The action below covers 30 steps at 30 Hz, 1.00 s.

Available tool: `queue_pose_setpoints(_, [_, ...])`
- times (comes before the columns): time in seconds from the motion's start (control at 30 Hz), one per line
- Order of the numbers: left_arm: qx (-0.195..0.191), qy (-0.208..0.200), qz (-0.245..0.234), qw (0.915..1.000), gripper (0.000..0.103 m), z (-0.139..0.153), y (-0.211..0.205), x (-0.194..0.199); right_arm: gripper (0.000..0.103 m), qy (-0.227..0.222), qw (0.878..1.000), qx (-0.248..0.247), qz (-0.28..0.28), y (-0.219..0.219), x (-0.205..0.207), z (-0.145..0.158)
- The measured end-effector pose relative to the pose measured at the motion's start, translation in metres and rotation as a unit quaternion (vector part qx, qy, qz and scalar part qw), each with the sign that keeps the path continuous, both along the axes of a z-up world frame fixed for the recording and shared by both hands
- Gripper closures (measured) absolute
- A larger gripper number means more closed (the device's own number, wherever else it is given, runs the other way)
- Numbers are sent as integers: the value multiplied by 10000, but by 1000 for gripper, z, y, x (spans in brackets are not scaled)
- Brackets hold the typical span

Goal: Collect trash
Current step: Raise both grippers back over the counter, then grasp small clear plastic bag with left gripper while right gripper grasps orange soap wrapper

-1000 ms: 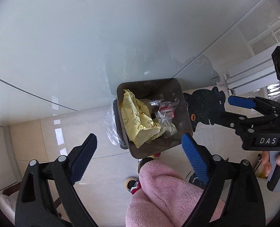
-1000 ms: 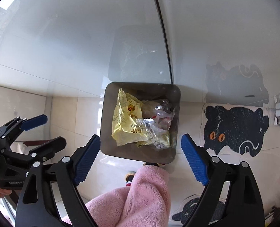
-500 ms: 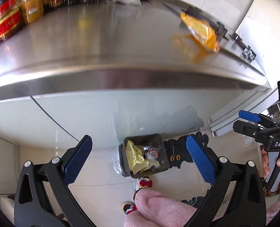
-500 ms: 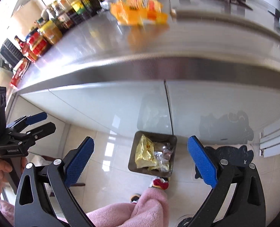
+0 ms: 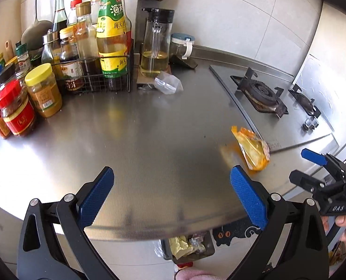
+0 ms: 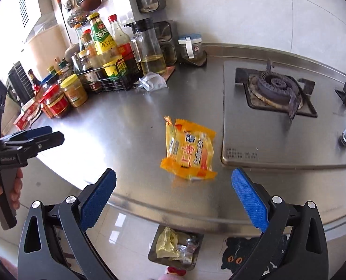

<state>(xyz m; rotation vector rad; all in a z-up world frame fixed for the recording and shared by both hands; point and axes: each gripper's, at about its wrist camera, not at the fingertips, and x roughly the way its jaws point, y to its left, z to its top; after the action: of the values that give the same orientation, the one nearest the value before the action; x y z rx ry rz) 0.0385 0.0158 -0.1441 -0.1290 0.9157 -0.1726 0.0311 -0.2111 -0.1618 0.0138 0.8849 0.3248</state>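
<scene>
1. I am holding both tongs over the steel counter point(image 6: 131, 126), each spread wide with nothing between its pads: the right gripper point(image 6: 173, 191) at lower centre of its own view, the left gripper point(image 5: 171, 193) likewise in its own.
2. I am lining up on the orange snack wrapper point(image 6: 189, 149), lying flat at centre frame in the right view, just left of the hob plate point(image 6: 285, 144). In the left view it sits at right of centre point(image 5: 251, 148).
3. I judge the right tongs the better pick. I am planning to come down with one pad either side of the wrapper's short width, pinching a crimped end so the film bunches instead of sliding on the steel.
4. A clear crumpled bag point(image 6: 153, 81), upper centre beside the oil jug, looks like trash too, though I cannot be sure from here.
5. The bin point(image 6: 175, 247) is showing at lower centre below the counter edge, already holding wrappers.
6. Reading labels: the wrapper is showing "Soda" with Chinese characters; the green-labelled bottle point(image 5: 112, 30) reads 海天; the other gripper's body in the left view reads "DAS".
</scene>
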Motion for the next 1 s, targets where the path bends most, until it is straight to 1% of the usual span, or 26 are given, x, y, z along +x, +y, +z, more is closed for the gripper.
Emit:
queue_pose_setpoints(0.13, [41, -16, 59, 10000, 8, -3, -5, 44, 6, 61, 9997, -185, 177, 10, 24, -12])
queue_pose_setpoints(0.23, [20, 87, 69, 9999, 8, -14, -11, 76, 12, 239, 9993, -169, 227, 12, 40, -25])
queue_pose_setpoints(0.33, [-81, 204, 90, 9997, 8, -28, -15, 107, 16, 428, 9987, -177, 233, 13, 53, -38])
queue_pose_setpoints(0.4, [-118, 253, 133, 9995, 8, -36, -16, 127, 23, 524, 9982, -127, 257, 13, 60, -45])
queue_pose_setpoints(0.47, [-56, 265, 191, 9995, 8, -43, -18, 146, 25, 485, 9982, -229, 251, 15, 65, -49])
queue_pose_setpoints(0.5, [-27, 289, 205, 9994, 8, -46, -19, 155, 27, 503, 9981, -242, 278, 15, 68, -50])
queue_pose_setpoints(0.53, [-5, 316, 225, 9992, 8, -50, -19, 164, 37, 545, 9978, -194, 310, 15, 71, -51])
queue_pose_setpoints(0.57, [7, 347, 236, 9991, 8, -55, -19, 172, 41, 583, 9977, -161, 319, 14, 75, -52])
queue_pose_setpoints(0.6, [38, 382, 255, 9989, 8, -59, -19, 180, 41, 598, 9975, -176, 325, 14, 78, -53])
queue_pose_setpoints(0.63, [64, 421, 268, 9987, 8, -64, -19, 188, 42, 605, 9974, -191, 339, 15, 81, -54])
queue_pose_setpoints(0.7, [110, 485, 294, 9983, 8, -73, -19, 202, 48, 644, 9971, -144, 369, 14, 86, -56])
queue_pose_setpoints(0.73, [132, 510, 306, 9981, 8, -77, -19, 208, 54, 665, 9970, -114, 378, 13, 88, -56])
queue_pose_setpoints(0.83, [163, 578, 322, 9977, 9, -88, -19, 223, 60, 688, 9968, -54, 410, 12, 94, -57])
queue_pose_setpoints(0.97, [191, 608, 309, 9975, 16, -95, -19, 234, 63, 720, 9964, 24, 448, 11, 98, -57])
queue_pose_setpoints(1.0, [203, 610, 290, 9975, 21, -96, -19, 237, 64, 732, 9963, 49, 446, 11, 99, -57])
